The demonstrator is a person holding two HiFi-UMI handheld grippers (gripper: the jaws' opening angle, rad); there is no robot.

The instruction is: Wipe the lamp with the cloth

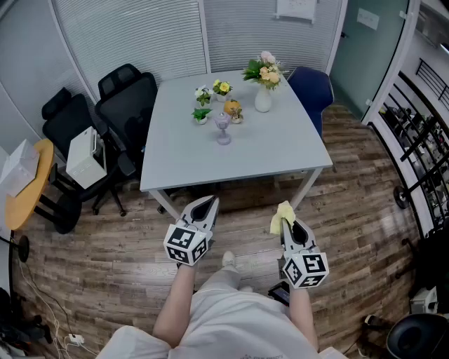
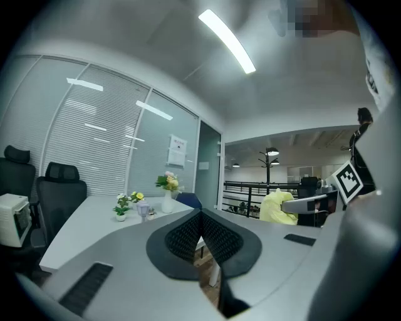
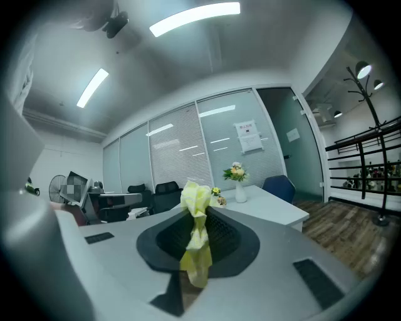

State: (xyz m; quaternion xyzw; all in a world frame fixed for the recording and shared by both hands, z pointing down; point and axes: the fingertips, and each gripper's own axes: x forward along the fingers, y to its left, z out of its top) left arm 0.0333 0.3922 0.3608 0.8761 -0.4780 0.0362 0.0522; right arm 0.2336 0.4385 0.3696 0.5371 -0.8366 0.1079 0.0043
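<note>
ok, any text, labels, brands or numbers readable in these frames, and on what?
No text can be read anywhere.
Paper notice on the glass wall: print too small and blurred to read.
Small sign on the glass panel beside it: too small to read.
Left marker cube, right marker cube: black-and-white square patterns only, no letters or numbers.

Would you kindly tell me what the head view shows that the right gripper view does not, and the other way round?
Only the head view shows the person's shoe and pale trousers. Only the right gripper view shows the ceiling lights and the coat stand. Both show the yellow cloth clamped in the right tool, the white table and the vase of flowers.
</note>
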